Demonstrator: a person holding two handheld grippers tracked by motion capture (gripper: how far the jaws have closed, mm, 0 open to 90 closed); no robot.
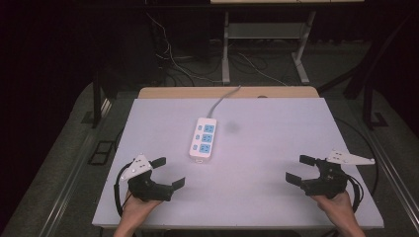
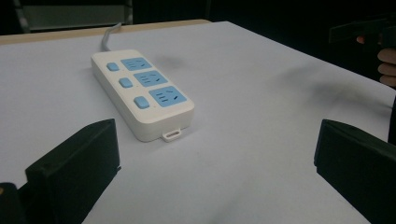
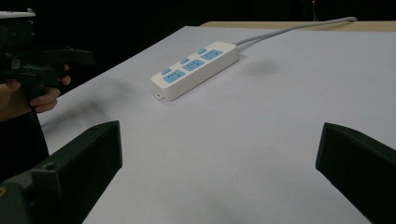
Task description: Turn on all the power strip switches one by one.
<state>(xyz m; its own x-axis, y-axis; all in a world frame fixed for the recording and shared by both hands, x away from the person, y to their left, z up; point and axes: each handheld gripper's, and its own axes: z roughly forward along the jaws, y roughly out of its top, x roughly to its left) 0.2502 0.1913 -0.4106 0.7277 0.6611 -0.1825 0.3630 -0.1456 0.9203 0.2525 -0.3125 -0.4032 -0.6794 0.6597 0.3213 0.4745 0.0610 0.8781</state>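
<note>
On the desk (image 1: 276, 197) lies a white power strip (image 1: 203, 138) with 3 sockets; both grippers, left (image 1: 171, 171) and right (image 1: 299, 168), hold jaws apart, empty, and should approach its long sides squarely.

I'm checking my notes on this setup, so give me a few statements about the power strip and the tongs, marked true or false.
1. The power strip lies flat on the table. True.
2. The left tongs grip the strip. False: they are open and apart from it.
3. The strip has three blue outlets. True.
4. A plug sits in one outlet. False: all are free.
5. The right tongs are open. True.
</note>
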